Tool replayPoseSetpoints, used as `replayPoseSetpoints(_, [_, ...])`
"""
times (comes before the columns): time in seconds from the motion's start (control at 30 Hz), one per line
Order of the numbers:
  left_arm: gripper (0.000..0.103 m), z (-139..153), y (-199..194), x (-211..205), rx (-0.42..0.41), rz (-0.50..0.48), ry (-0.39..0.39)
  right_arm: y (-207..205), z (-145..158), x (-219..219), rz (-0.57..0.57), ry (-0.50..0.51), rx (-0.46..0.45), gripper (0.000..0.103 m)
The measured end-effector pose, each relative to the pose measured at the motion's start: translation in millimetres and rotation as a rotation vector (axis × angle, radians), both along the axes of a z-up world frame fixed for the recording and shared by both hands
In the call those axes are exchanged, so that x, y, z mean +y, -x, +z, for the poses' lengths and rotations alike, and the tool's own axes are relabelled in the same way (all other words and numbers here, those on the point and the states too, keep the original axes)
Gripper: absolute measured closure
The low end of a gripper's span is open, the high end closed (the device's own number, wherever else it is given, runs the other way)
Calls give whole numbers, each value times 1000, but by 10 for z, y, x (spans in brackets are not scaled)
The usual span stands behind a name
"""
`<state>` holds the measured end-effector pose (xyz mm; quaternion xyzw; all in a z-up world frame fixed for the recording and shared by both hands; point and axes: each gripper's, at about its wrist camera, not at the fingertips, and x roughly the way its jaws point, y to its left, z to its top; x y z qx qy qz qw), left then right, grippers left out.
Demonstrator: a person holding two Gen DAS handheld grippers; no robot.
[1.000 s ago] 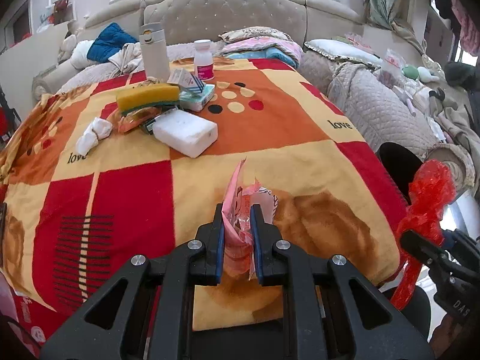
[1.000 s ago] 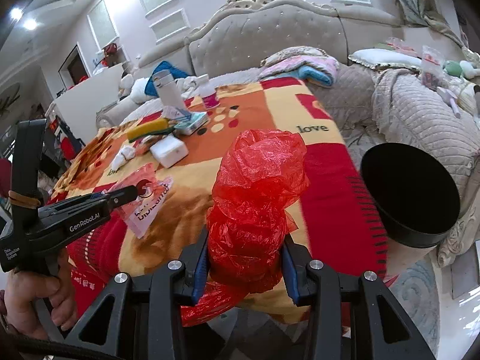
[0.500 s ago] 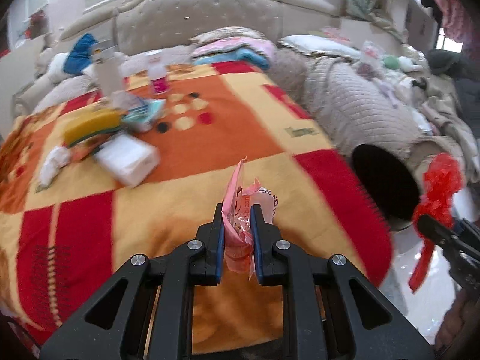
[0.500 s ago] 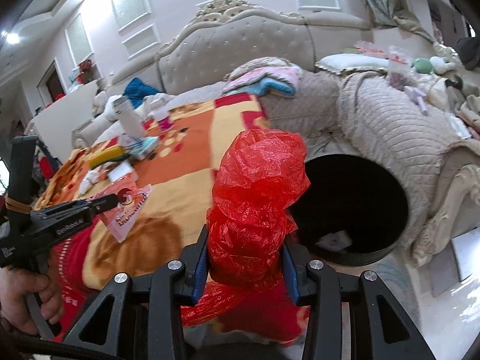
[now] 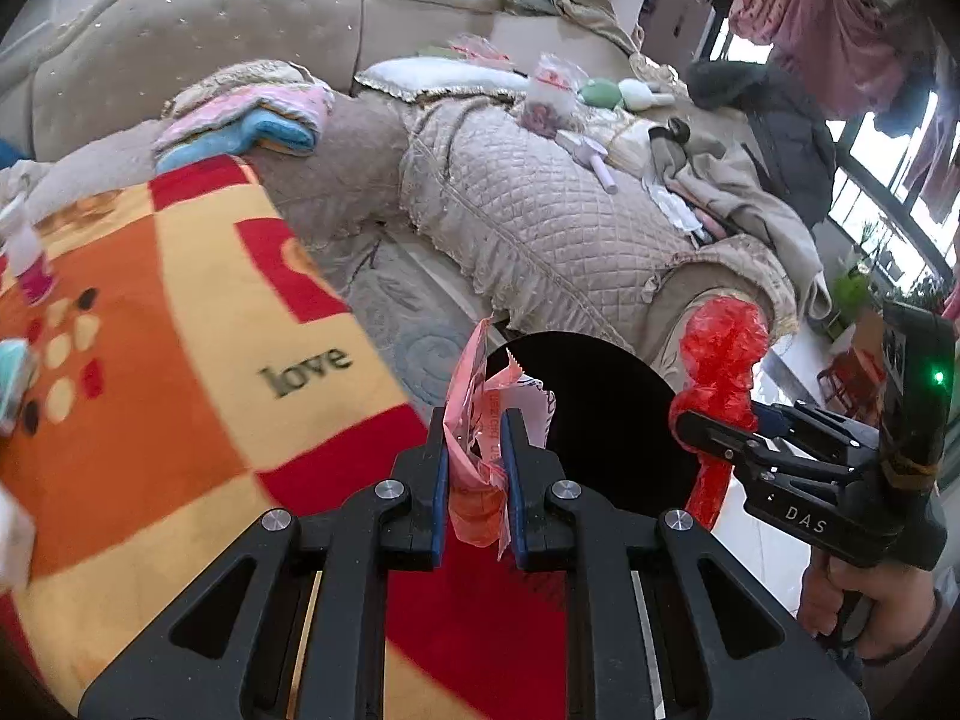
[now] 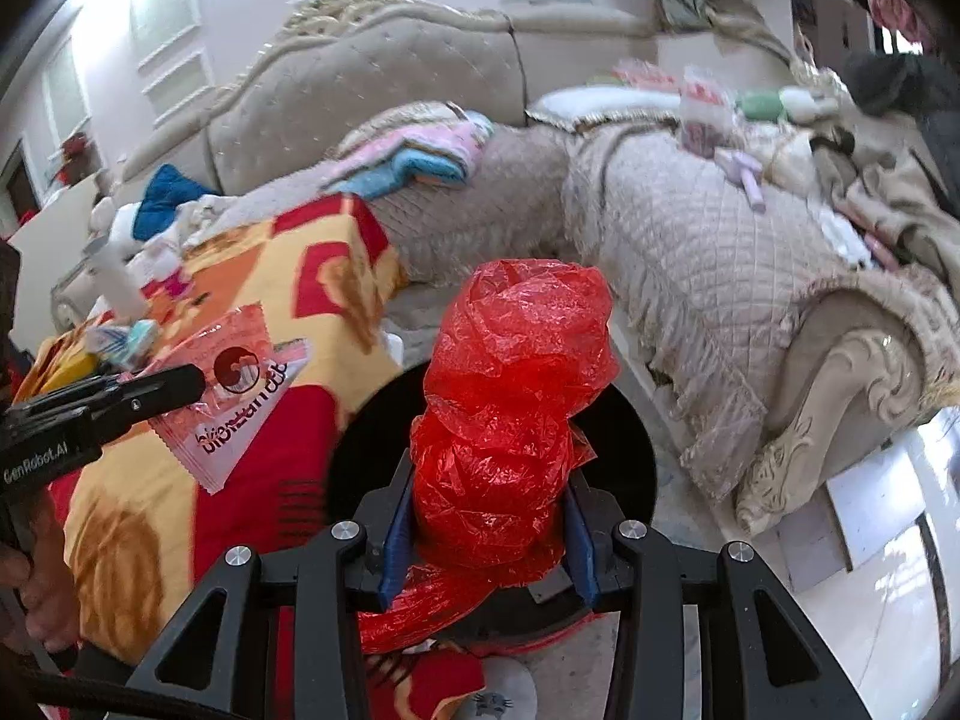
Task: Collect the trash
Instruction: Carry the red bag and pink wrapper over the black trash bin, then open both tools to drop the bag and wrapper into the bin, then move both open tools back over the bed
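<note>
Fingers (image 5: 441,474) pinch pink wrapper (image 5: 480,420) beside black bin (image 5: 612,420).

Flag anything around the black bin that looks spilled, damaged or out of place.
Nothing spilled or damaged shows. The black bin stands upright on the floor beside the blanket. The pink wrapper and red plastic bag are crumpled, but both are gripped in the fingers, not loose.

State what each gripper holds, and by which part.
Left gripper: pink snack wrapper, pinched at its lower half. Right gripper: crumpled red plastic bag, clamped around its lower bulk.
</note>
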<state>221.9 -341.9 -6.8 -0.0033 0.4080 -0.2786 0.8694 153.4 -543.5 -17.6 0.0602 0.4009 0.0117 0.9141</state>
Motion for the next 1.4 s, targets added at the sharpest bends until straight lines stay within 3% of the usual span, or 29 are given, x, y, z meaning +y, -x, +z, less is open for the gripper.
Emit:
replayPoseSetpoints(0.13, [89, -114, -134, -190, 37, -29, 6, -209, -128, -96, -10, -4, 33, 63])
replayPoseSetpoints(0.27, [84, -199, -178, -377, 50, -64, 1, -303, -229, -140, -21, 11, 55, 53])
replayPoseSetpoints(0.43, [54, -241, -161, -432, 60, -65, 13, -321, -293, -200, -25, -6, 73, 51])
replayPoseSetpoints(0.7, [54, -110, -67, -154, 46, -4, 28, -236, -198, -217, -46, 8, 60, 49])
replayPoseSetpoints(0.87, [54, 8, 120, 251, 15, 62, 21, -80, 10, -95, -40, -17, 18, 48])
replayPoseSetpoints(0.97, [54, 52, 309, 602, -27, 121, -2, 30, 121, 110, -7, -42, -16, 41])
replayPoseSetpoints(1.4, [53, -208, 805, 2467, -64, 416, -133, 95, 22, 1871, 333, -41, -6, 38])
